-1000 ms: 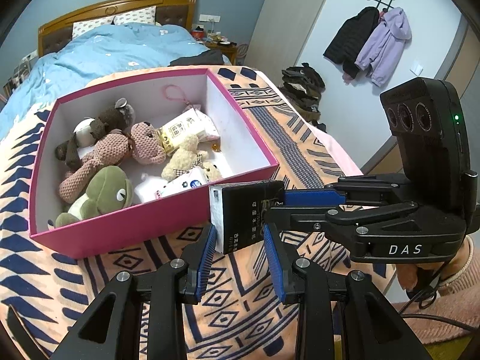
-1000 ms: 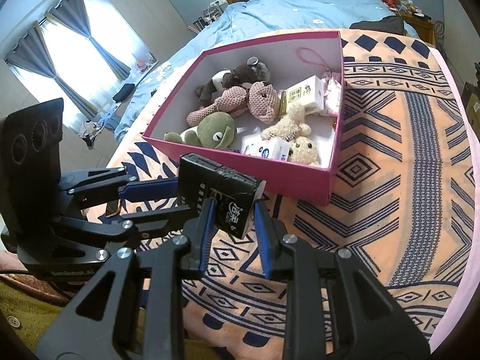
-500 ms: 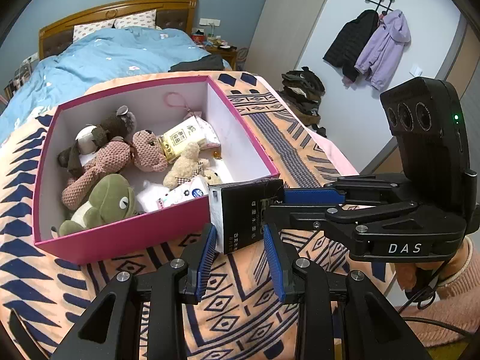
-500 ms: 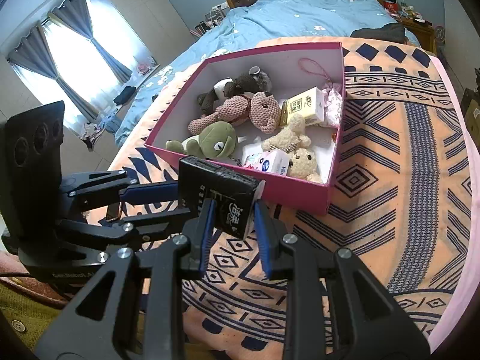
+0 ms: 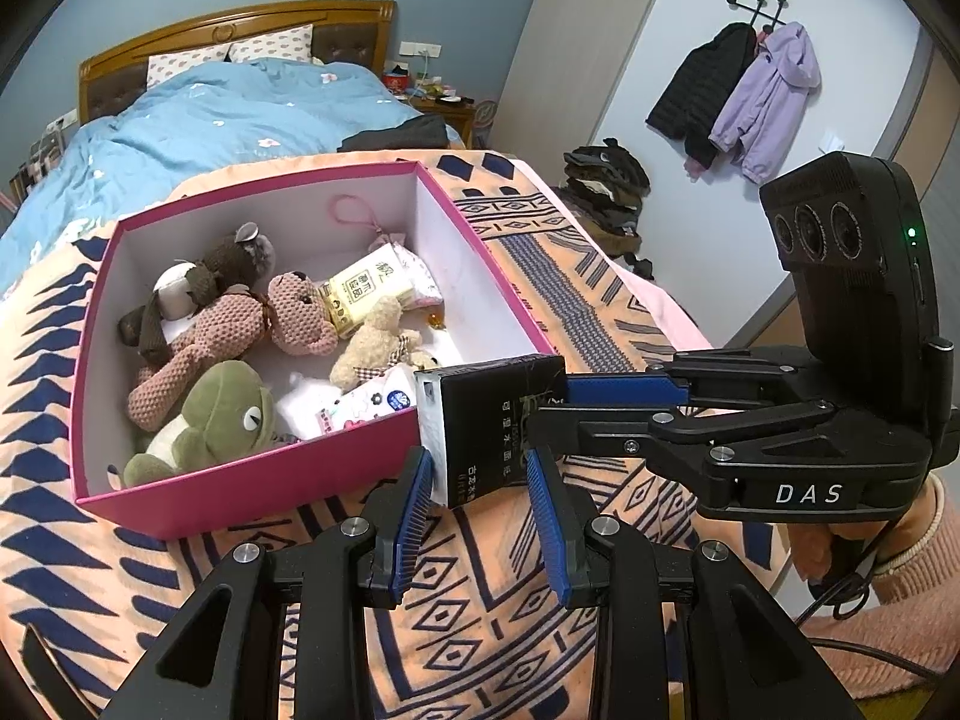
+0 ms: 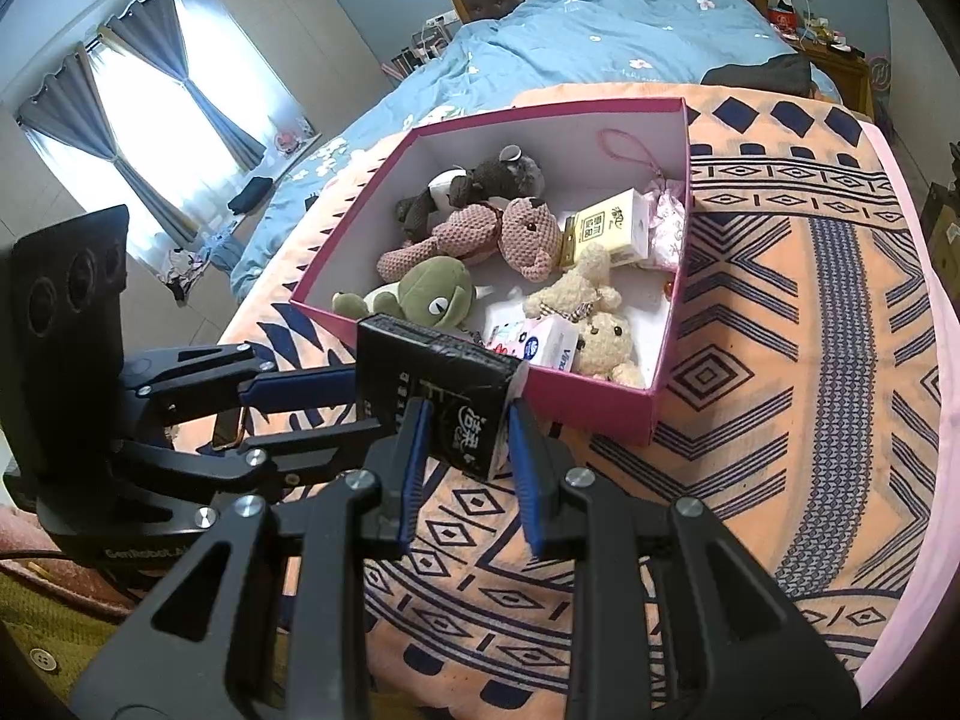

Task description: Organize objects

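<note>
While both grippers clamp black pack (image 5: 489, 429), only right-wrist view shows curtained window (image 6: 138, 96).

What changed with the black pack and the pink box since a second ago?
The pink box sits a little lower and nearer in both wrist views. The black pack is still gripped by both the left gripper and the right gripper, just in front of the box. The toys inside lie as before.
</note>
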Action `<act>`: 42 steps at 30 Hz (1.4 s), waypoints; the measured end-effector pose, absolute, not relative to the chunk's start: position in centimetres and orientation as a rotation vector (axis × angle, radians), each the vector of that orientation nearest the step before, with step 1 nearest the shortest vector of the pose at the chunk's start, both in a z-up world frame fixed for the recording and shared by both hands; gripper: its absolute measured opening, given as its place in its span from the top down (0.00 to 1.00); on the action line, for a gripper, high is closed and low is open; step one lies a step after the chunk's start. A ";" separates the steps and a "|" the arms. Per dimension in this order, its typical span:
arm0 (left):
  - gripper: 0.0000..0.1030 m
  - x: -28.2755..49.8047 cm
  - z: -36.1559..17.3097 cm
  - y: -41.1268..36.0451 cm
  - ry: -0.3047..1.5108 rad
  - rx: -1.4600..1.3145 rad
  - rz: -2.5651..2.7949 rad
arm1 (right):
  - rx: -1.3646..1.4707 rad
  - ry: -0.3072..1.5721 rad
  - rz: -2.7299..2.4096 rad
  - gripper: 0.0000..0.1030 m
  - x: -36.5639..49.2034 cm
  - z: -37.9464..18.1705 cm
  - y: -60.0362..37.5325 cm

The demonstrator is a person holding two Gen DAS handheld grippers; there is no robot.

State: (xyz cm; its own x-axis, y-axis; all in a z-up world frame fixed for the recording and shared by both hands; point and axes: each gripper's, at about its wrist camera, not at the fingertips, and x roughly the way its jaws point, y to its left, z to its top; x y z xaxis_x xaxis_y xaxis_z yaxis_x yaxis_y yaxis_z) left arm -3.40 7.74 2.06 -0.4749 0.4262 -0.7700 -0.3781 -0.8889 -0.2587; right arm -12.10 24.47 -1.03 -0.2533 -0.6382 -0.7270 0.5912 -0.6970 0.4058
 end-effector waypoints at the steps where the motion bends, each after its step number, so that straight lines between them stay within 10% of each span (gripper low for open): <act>1: 0.69 -3.4 2.1 7.7 -0.073 -1.251 2.356 | 1.198 -0.062 -2.013 0.71 -12.1 -1.0 24.5; 42: 0.69 -4.5 2.6 7.7 -0.079 -1.228 2.372 | 1.162 -0.048 -2.028 0.71 -13.6 0.2 24.0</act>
